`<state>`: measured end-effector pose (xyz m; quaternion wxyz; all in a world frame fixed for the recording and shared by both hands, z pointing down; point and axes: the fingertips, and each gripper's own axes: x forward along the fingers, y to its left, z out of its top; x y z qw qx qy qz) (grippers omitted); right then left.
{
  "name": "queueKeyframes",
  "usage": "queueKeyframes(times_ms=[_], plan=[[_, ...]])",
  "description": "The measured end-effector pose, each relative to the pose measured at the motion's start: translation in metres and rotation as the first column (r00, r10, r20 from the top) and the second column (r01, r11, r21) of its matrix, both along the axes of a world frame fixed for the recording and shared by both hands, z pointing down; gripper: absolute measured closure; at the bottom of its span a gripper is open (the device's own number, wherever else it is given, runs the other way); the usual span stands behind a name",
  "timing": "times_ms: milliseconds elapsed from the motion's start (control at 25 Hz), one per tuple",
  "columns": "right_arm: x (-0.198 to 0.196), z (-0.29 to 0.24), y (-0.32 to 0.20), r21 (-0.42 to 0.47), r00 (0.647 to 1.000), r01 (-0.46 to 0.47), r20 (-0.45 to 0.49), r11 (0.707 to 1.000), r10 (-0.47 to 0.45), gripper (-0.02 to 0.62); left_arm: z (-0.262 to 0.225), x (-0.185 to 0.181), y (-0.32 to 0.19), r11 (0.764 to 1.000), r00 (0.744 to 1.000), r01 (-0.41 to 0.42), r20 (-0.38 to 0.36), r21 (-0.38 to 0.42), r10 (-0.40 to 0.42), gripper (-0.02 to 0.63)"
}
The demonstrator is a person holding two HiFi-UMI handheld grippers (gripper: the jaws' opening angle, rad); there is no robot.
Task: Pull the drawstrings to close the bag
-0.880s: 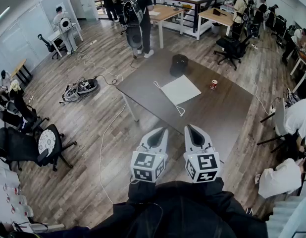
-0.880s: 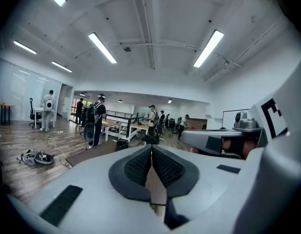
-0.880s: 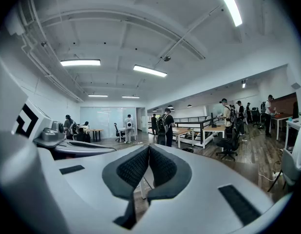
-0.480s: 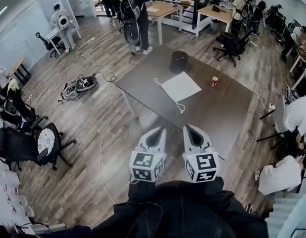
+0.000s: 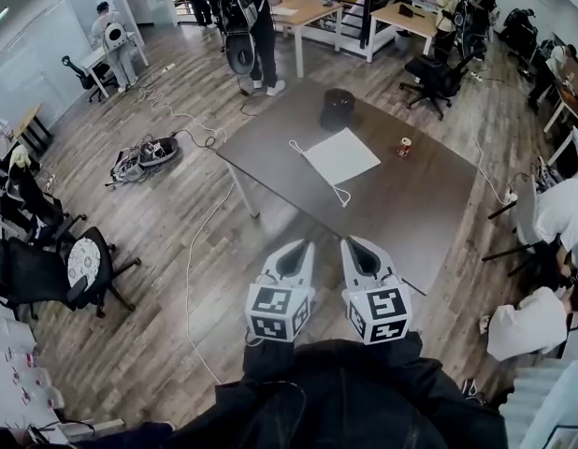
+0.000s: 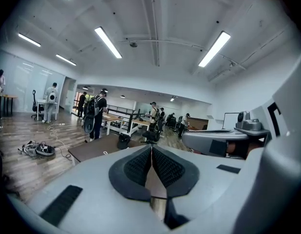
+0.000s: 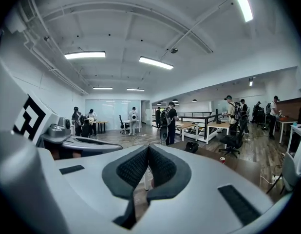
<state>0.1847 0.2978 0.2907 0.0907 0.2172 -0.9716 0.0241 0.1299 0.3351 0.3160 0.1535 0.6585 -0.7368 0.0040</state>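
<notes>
A flat white drawstring bag (image 5: 341,155) lies on the dark table (image 5: 401,204), with one white cord (image 5: 296,149) looping off its far left corner and another (image 5: 341,195) off its near corner. My left gripper (image 5: 293,261) and right gripper (image 5: 358,255) are held side by side close to my body, short of the table's near edge and well away from the bag. Both are shut with nothing between the pads (image 6: 151,151) (image 7: 148,152). The table's far end shows small in the left gripper view and the right gripper view.
A black bag (image 5: 338,108) sits at the table's far end and a small red can (image 5: 403,146) to the right of the white bag. A person with a backpack (image 5: 244,17) stands beyond the table. Office chairs (image 5: 46,274), floor cables (image 5: 194,260) and seated people (image 5: 537,321) surround it.
The view has shifted slightly, so the table and bag sit a little higher and closer. Both grippers stay shut in the same place in front of me.
</notes>
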Motion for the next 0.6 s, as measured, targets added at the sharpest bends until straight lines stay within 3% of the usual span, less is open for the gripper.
queueKeyframes(times_ms=[600], plan=[[-0.08, 0.048, 0.041, -0.061, 0.995, 0.052, -0.084, 0.997, -0.058, 0.578, 0.046, -0.092, 0.047, 0.995, 0.994, 0.071, -0.072, -0.071, -0.076, 0.571]])
